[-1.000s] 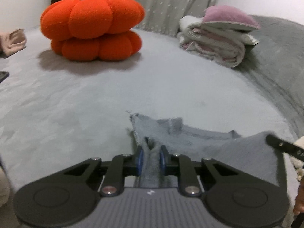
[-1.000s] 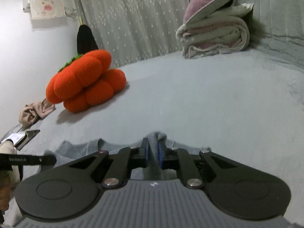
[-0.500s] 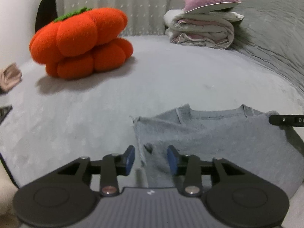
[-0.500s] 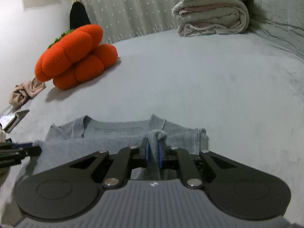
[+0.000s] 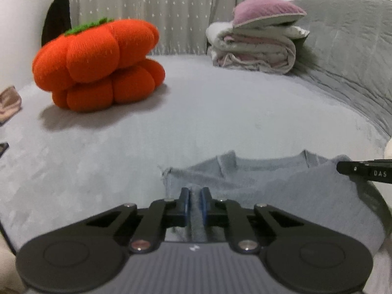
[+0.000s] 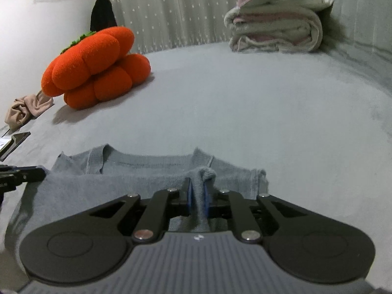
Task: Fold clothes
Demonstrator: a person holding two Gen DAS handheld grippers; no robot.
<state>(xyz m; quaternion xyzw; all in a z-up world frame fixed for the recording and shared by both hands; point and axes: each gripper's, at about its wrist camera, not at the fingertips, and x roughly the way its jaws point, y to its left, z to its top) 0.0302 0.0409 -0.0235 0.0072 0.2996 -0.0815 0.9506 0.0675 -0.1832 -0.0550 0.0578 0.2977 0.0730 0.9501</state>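
The left gripper point(image 5: 195, 201) sits nearest in its own view, its fingers point(image 5: 185, 202) closing on a pinch of the grey sweater point(image 5: 281, 196), which runs between the blue pads near the garment's left edge. The right gripper point(image 6: 198, 197) has its fingers point(image 6: 188, 197) almost together, clamped on a raised ridge of the same sweater point(image 6: 137, 178) near its right side; the knit bunches into a small hump just past the fingertips. The sweater lies on the bed point(image 6: 245, 103) right in front of both grippers, its near layer drawn up over the body, and the neckline shows beyond that, facing away. The tip of each gripper shows at the edge of the other's view. Further back on the left, a flat dark object point(image 6: 14, 144) and a crumpled beige cloth point(image 6: 24, 110) lie at the bed's edge. Behind them sits an orange pumpkin cushion point(image 5: 98, 63). At the far right, a stack of folded bedding point(image 5: 257, 51) carries a purple pillow point(image 5: 264, 9), with a pale curtain point(image 5: 156, 7) behind.
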